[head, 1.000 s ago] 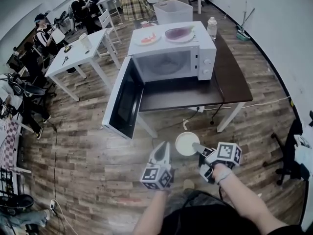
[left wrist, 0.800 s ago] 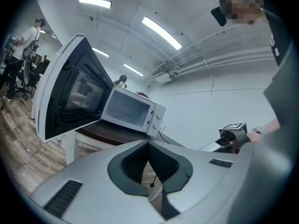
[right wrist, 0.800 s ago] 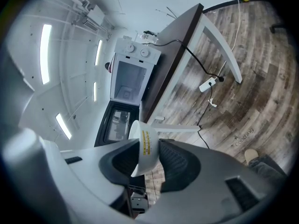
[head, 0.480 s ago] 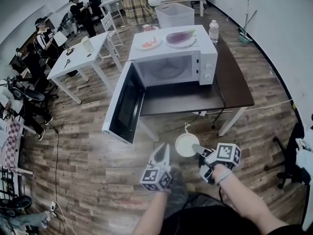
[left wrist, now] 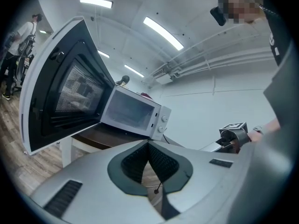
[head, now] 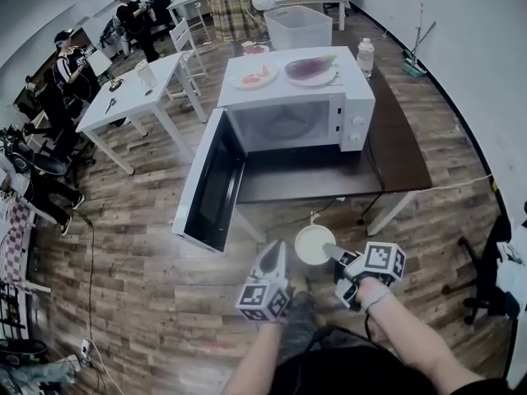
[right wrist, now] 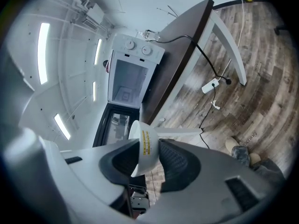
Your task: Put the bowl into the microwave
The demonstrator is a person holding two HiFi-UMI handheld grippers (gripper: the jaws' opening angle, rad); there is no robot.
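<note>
Down at six o'clock in the head view, the right gripper has its jaws clamped on the rim of the white bowl, held in the air above the wooden floor, just short of the dark table. (The right gripper view shows the bowl's wall pinched between both pads.) Just beside it, at nine o'clock, the left gripper has its jaws pressed together on nothing. At twelve o'clock the microwave stands on the table, its door swung wide open toward eight o'clock. An eggplant lies on its top.
</note>
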